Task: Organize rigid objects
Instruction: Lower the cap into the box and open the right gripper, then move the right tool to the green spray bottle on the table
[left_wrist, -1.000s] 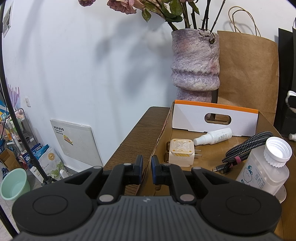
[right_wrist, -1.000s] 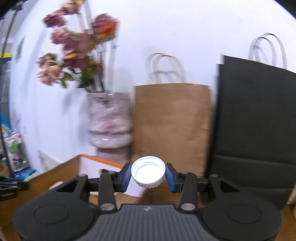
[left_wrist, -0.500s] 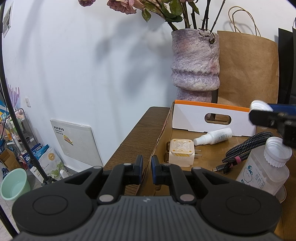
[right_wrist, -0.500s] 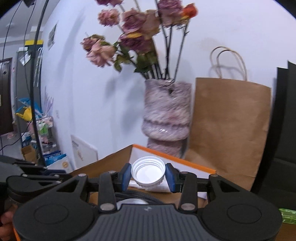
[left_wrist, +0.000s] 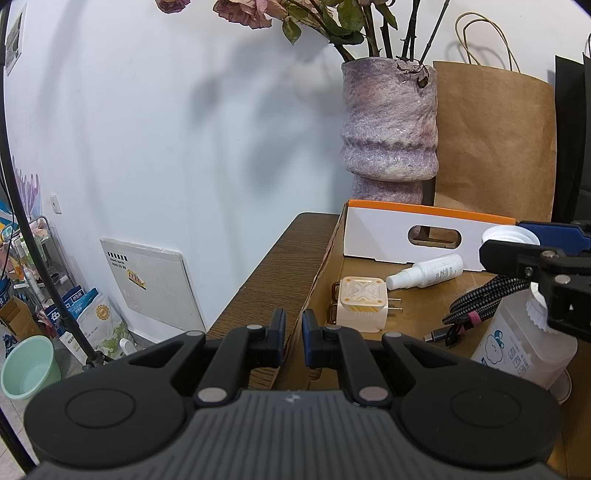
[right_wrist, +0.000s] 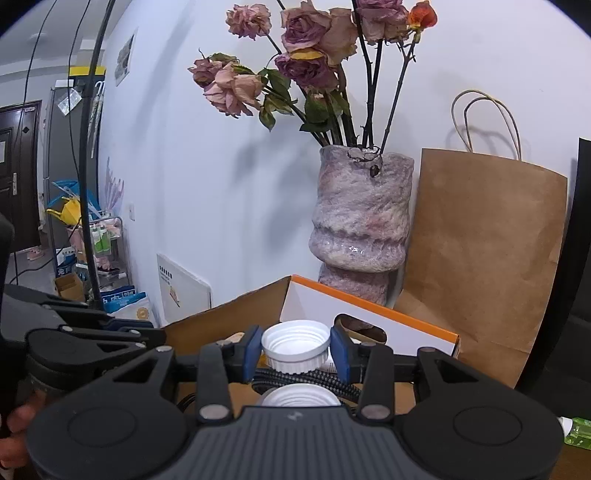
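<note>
My right gripper (right_wrist: 295, 353) is shut on a white screw cap (right_wrist: 295, 349) and holds it, open side up, over the cardboard tray (left_wrist: 373, 295). The cap also shows in the left wrist view (left_wrist: 508, 233). Below it stands a clear plastic bottle (left_wrist: 517, 343); the bottle's own white cap (right_wrist: 299, 397) shows under the held one. My left gripper (left_wrist: 293, 332) is shut and empty at the tray's left wall. In the tray lie a cream charger plug (left_wrist: 364, 304), a small white spray bottle (left_wrist: 428, 271) and a braided black cable (left_wrist: 480, 304).
A purple vase (left_wrist: 388, 125) with dried roses stands behind the tray, next to a brown paper bag (left_wrist: 495, 147) and a black bag (right_wrist: 580, 295). The wooden table (left_wrist: 273, 273) ends at the left, with floor clutter below. A green item (right_wrist: 578, 432) lies at right.
My right gripper has carried the white cap leftward and down, coming in over the tray above the plastic bottle. My left gripper has not moved.
</note>
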